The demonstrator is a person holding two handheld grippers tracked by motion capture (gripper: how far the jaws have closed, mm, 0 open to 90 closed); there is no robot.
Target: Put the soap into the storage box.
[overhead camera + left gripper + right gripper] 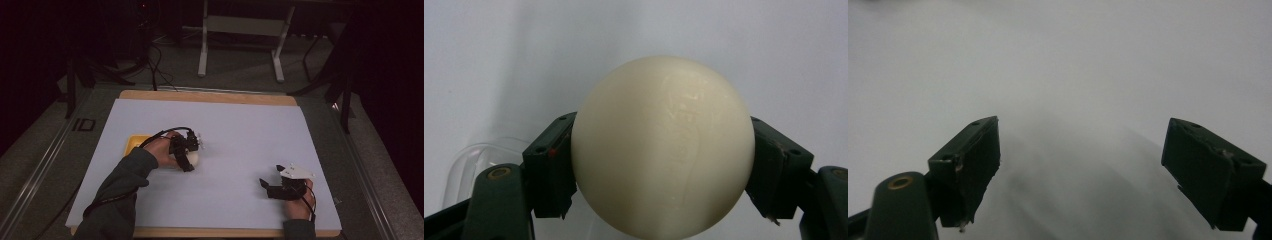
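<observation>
The left gripper fingers pinch an unmarked cream ball over the white-covered counter; the right gripper fingers are spread.

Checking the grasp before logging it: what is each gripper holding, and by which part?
The left gripper clamps a cream ball across its widest sides. The right gripper is open, holding nothing.

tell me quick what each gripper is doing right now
Left gripper: shut on the cream ball, a jaw against each side.
Right gripper: open, nothing between its jaws, over the white table cover.
</observation>
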